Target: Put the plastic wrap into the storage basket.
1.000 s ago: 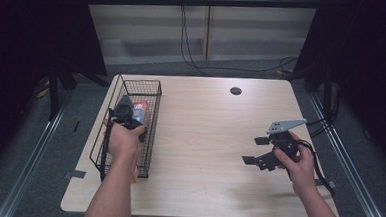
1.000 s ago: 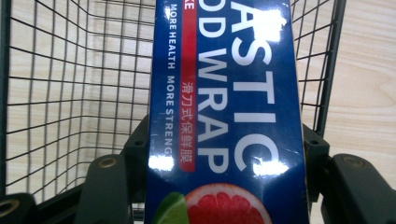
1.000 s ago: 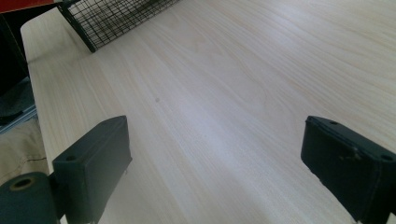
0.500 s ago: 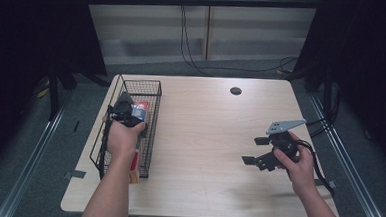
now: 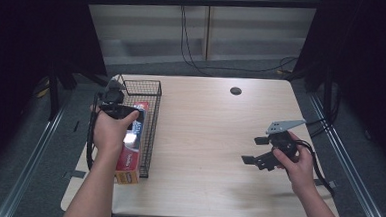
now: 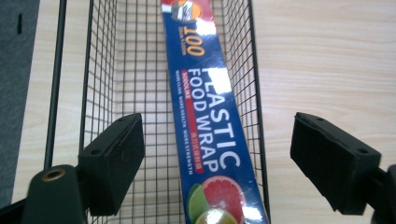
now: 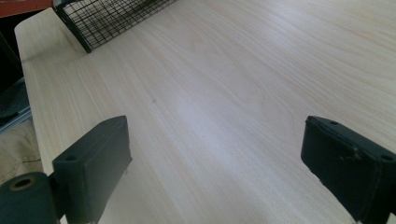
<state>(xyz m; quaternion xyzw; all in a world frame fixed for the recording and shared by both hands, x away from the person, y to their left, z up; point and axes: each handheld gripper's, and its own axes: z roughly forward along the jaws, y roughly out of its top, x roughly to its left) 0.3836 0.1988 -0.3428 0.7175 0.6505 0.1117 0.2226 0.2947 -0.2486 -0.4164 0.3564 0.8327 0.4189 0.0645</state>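
Poised wide open and empty over the wrap box [image 6: 205, 126] lying lengthwise in the basket [image 6: 100, 70], left gripper [image 6: 215, 163] liable to snag wire mesh on closing; right gripper [image 7: 219, 168], likewise spread empty, idle above the table [image 7: 261, 70]

The left gripper [image 5: 112, 100] hangs over the wire basket [image 5: 148, 117]; the plastic wrap box [image 5: 131, 150] lies below its fingers.

One wire basket [image 5: 152, 117], one plastic wrap box [image 6: 205, 112] inside, two claws: left claw [image 6: 217, 154], right claw [image 7: 224, 168], one surface [image 5: 214, 139].
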